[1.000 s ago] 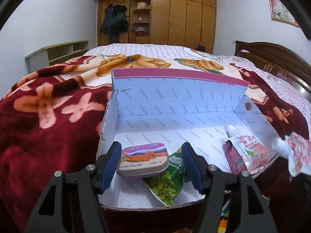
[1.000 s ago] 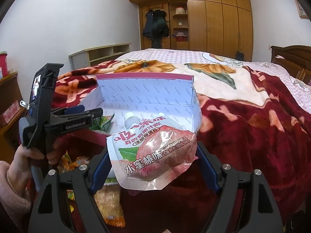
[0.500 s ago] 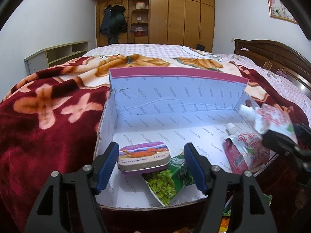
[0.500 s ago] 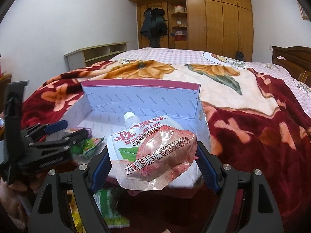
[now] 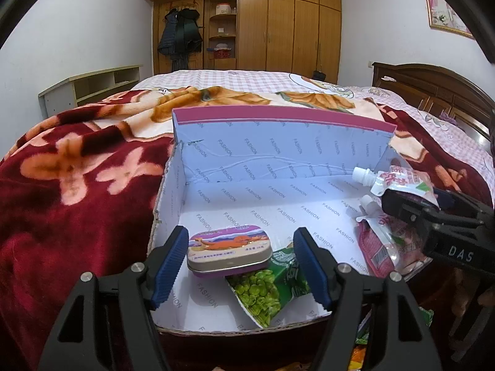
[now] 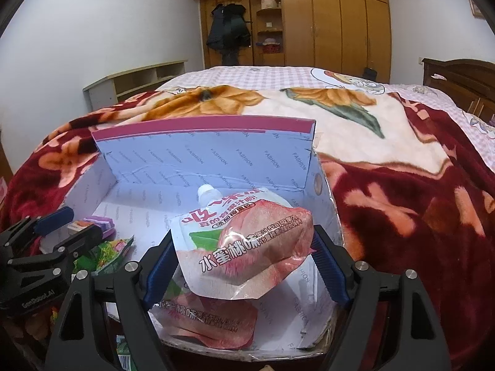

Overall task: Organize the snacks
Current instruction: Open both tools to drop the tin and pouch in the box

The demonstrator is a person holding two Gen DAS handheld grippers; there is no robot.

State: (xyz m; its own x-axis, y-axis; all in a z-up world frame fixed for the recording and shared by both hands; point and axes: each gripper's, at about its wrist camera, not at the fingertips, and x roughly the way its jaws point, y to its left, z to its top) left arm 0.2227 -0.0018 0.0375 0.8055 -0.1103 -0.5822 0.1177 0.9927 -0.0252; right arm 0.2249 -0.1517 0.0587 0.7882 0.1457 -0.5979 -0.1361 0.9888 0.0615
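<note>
Pink pouch (image 6: 244, 241) now hangs over the box (image 6: 198, 154), previously beside it.

The right gripper (image 6: 244, 262) clamps a peach pouch (image 6: 247, 241) above the box (image 6: 204, 154); beneath it lies seemingly another pouch (image 6: 210, 324).

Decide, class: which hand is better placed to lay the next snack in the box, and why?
Right. Its tongs hold a peach pouch over the box, above a matching pouch inside. The left tongs stand open around the tin already set down.
</note>
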